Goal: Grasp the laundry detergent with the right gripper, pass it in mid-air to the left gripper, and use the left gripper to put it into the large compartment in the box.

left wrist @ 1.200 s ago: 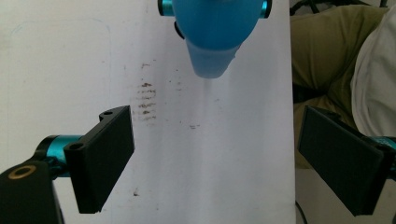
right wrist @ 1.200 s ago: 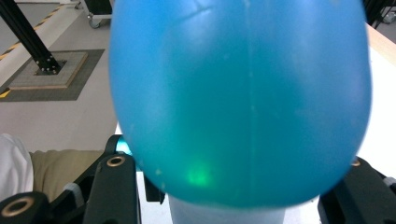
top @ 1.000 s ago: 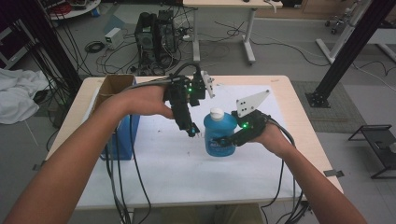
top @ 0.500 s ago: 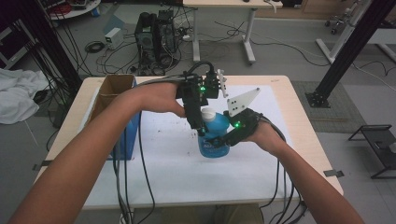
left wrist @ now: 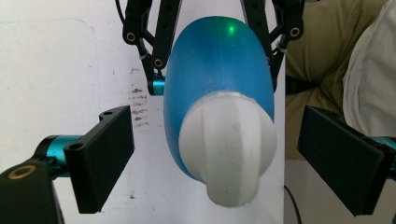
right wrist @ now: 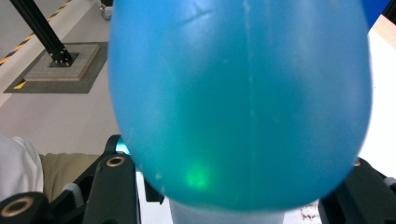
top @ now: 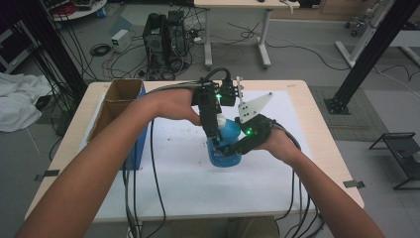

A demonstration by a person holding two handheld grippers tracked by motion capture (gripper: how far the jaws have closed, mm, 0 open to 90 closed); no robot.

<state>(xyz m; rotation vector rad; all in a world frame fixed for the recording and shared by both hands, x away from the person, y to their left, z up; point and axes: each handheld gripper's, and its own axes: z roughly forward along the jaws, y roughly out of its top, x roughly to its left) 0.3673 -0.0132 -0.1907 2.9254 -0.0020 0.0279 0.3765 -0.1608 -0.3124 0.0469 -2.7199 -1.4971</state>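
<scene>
A blue bottle (top: 227, 157) with a white cap (top: 219, 121) stands on the white mat. My right gripper (top: 233, 148) comes in from the right and is shut on the bottle's body. In the right gripper view the blue body (right wrist: 243, 102) sits between the jaws of my right gripper (right wrist: 240, 196). My left gripper (top: 215, 134) points down over the cap. In the left gripper view the cap (left wrist: 229, 149) lies between the two black pads (left wrist: 105, 158) of my left gripper (left wrist: 224, 161), with a gap on each side, so it is open.
A cardboard box (top: 119, 99) with a blue side stands at the table's left end. The white mat (top: 188, 183) covers most of the tabletop. Cables trail from both grippers over the front edge. Computers and more cables sit on the floor beyond the table.
My left gripper has moved right from beside the bottle to above its cap. The right gripper has stayed shut on the bottle and hardly moved.
</scene>
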